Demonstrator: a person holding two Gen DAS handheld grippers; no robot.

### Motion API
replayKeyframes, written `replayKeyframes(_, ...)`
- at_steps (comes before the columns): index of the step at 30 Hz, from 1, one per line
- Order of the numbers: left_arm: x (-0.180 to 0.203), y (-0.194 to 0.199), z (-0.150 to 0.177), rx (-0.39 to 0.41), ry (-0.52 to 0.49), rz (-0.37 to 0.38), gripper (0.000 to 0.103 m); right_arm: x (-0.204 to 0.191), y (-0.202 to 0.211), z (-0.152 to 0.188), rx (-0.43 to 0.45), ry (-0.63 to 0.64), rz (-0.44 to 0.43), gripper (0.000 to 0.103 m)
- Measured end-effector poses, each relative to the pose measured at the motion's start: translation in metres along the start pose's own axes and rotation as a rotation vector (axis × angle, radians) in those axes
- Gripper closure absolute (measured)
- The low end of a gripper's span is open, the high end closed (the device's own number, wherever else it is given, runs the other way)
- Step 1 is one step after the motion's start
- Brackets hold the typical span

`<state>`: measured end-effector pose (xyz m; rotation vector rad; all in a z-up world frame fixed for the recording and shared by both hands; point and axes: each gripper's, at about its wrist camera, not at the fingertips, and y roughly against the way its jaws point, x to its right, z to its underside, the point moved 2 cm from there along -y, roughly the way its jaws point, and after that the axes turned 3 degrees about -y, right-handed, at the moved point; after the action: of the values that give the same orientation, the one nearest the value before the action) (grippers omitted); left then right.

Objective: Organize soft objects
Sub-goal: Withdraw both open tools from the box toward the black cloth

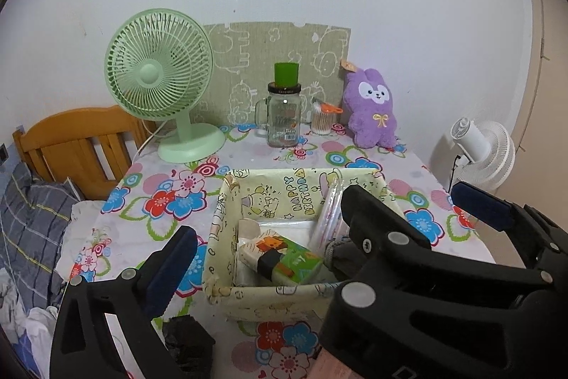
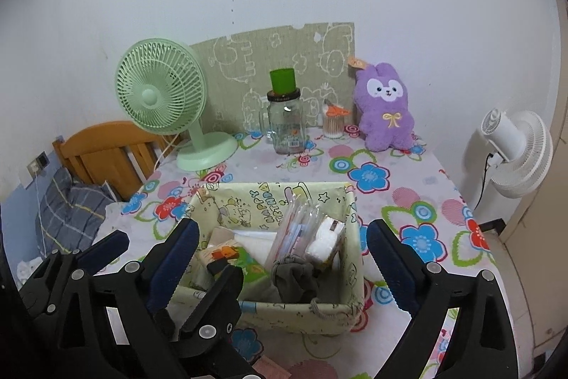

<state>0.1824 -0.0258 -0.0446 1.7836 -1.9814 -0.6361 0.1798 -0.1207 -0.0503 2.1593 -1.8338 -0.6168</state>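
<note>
I've got both grippers over the fabric basket at frame centre. Right gripper jaws spread wide, nothing between them. Left gripper also wide, empty. Basket holds a grey sock, tissue packs and a green packet. Purple plush bunny sits upper right, against the wall, well apart from the basket.

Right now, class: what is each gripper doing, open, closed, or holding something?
Left gripper: open, holding nothing, above the fabric storage basket.
Right gripper: open, holding nothing, above the same basket.
</note>
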Motion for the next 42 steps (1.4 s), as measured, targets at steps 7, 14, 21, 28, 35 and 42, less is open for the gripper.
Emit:
replayKeyframes(7, 0.003, 0.025, 0.004, 0.034, -0.004, 0.004, 0.000, -0.003, 0.027, 0.002, 0.033, 0.008, 0.009, 0.005)
replayKeyframes(14, 0.005, 0.047, 0.008, 0.066, -0.011, 0.010, 0.000, -0.008, 0.053, 0.007, 0.064, 0.016, 0.024, 0.003)
replayKeyframes(21, 0.006, 0.067, 0.014, 0.093, -0.020, 0.010, 0.000, -0.013, 0.074, 0.013, 0.083, 0.019, 0.037, 0.002)
replayKeyframes(28, 0.006, 0.081, 0.023, 0.104, -0.017, 0.011, 0.000, -0.016, 0.091, 0.021, 0.088, 0.030, 0.050, 0.002)
replayKeyframes(35, 0.007, 0.092, 0.031, 0.118, -0.032, 0.004, 0.000, -0.020, 0.099, 0.030, 0.092, 0.034, 0.047, 0.002)
replayKeyframes(42, 0.006, 0.096, 0.041, 0.126, -0.041, -0.008, 0.000, -0.022, 0.103, 0.043, 0.095, 0.033, 0.047, 0.002)
